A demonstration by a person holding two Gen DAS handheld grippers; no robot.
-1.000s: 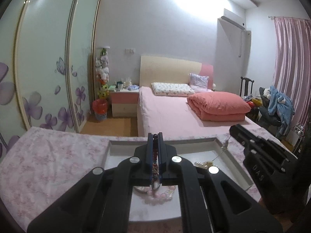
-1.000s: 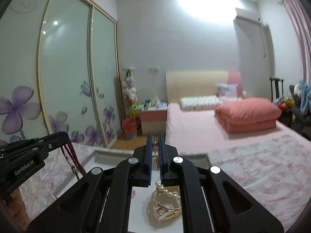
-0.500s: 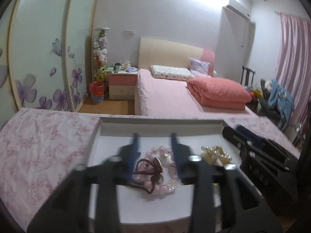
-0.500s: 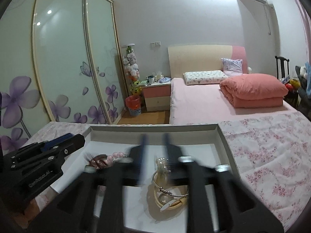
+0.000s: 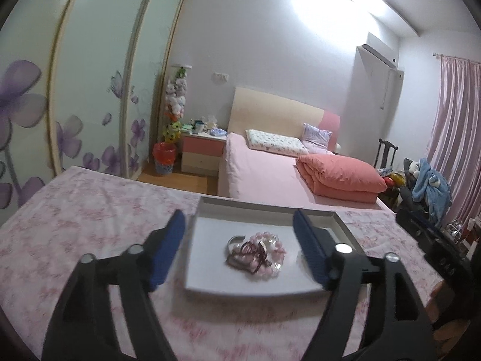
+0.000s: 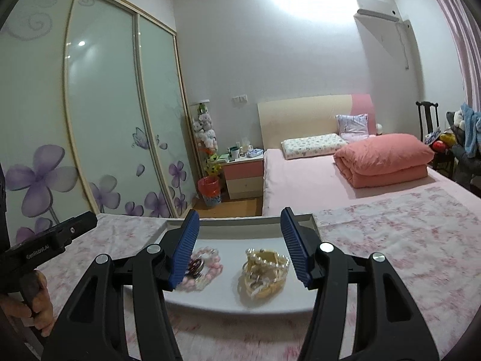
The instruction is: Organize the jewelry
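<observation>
Resting on a floral cloth (image 5: pixel 90 219) in the lower half of both frames, a shallow white tray (image 6: pixel 216 297) carries two heaps of jewelry. Left heap: a pink bead bracelet (image 5: pixel 270 255) tangled with a dark red bead string (image 5: pixel 255 251) and a silver ring-shaped piece, at the centre of the left view. Right heap: a pearl strand (image 6: pixel 267 258) coiled over gold bangles (image 6: pixel 264 288), lower centre of the right view, apart from the pink heap (image 6: pixel 207 266). Left gripper (image 5: pixel 239 254): jaws spread wide, nothing between the blue pads, above the near part of the tray. Right gripper (image 6: pixel 239 248): likewise spread wide, gripping nothing, pads flanking the pearl heap in frame. Background, upper half: bed (image 6: pixel 300 174) with folded coral quilt (image 6: pixel 384 159), flowered wardrobe doors (image 6: pixel 99 114) at left, pink curtain (image 5: pixel 457 138) at right.
</observation>
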